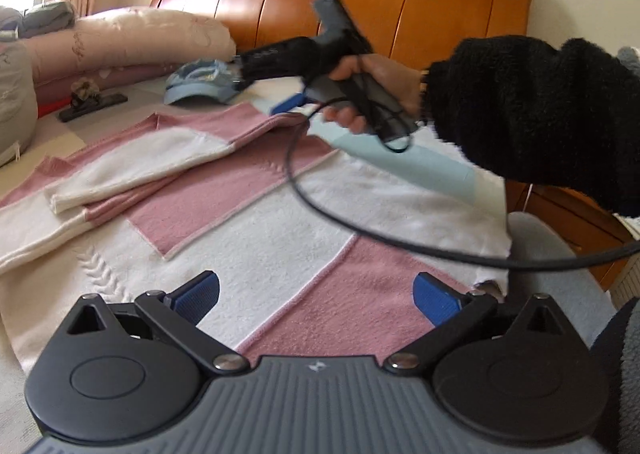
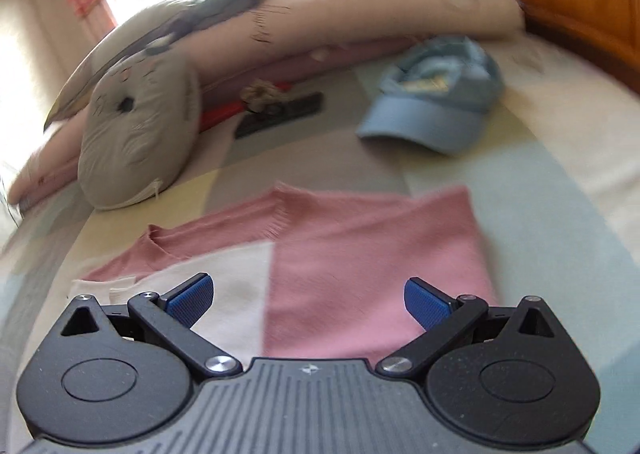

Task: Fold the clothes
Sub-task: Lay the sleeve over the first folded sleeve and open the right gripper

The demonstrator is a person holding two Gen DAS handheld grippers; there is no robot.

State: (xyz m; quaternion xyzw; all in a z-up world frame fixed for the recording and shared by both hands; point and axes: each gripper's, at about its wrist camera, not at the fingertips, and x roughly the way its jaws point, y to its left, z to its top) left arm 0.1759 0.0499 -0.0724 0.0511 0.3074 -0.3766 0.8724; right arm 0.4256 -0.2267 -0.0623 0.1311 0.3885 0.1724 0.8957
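Observation:
A pink and white knit sweater lies flat on the bed, with one sleeve folded across its body. My left gripper hovers open just over the sweater's near part, nothing between its blue pads. A hand in a black fuzzy sleeve holds the right gripper above the sweater's far edge; it is blurred there. In the right wrist view, my right gripper is open and empty above the sweater, over the line where pink meets white.
A light blue cap lies beyond the sweater, near the wooden headboard. Pillows and rolled bedding line the left side, with a black flower clip beside them. A black cable loops over the sweater.

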